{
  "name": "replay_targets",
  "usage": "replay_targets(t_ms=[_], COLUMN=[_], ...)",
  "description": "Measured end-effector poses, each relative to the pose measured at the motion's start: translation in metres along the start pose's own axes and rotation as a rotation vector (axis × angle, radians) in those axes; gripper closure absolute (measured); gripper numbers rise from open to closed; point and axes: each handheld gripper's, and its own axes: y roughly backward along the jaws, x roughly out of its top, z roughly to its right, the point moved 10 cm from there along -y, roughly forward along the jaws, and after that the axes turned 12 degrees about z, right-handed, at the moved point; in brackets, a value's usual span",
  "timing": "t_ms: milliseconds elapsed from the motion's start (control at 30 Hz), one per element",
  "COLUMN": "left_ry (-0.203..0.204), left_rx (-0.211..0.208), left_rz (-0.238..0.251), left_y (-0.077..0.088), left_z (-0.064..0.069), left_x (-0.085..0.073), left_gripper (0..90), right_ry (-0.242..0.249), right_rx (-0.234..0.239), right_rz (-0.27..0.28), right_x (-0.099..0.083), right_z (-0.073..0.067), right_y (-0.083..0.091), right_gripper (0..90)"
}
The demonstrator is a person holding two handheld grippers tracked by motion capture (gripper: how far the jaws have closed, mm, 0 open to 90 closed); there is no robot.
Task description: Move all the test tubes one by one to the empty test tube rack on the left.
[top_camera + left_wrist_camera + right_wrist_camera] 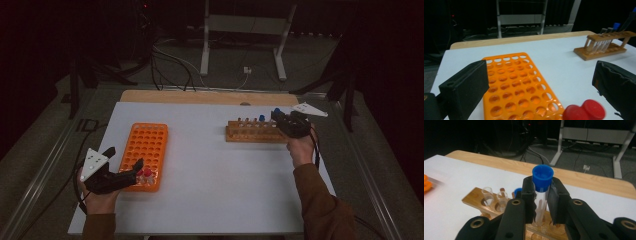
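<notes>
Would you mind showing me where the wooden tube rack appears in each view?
High view: wooden tube rack right of centre, by the right gripper.
Left gripper view: upper right, beyond the orange rack.
Right gripper view: lower left, behind the jaws.
Shared landmark: the white tabletop.

Open gripper (541, 87) over orange rack (519, 85), red caps (584, 112) between.
</notes>
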Motion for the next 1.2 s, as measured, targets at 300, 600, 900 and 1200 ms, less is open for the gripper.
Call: replay_targets(t_ms=[300,600,900,1200], left_ry=[-0.032,-0.062,-0.072,-0.114], left_rx=[-0.039,-0.089,-0.149,-0.225], left_rz=[0.020,0.021,0.000,-0.034], left_y=[-0.008,-0.020,-0.035,-0.049], left_z=[0.023,0.056,0.087,0.128], left_x=[0.018,0.026,0.018,0.008], left_gripper=[1.3,2.5,3.3,6.2], right_ry=[0.024,0.037,0.028,0.012], right_rx=[0.068,0.182,0.323,0.438], right_rz=[0.025,0.024,-0.022,-0.066], right_x=[0.017,0.017,0.002,-0.010], right_z=[-0.020,-0.062,-0.111,-0.152], right_y=[0.013,0.021,0.020,0.024], right_gripper=[76.7,76.7,76.5,76.3])
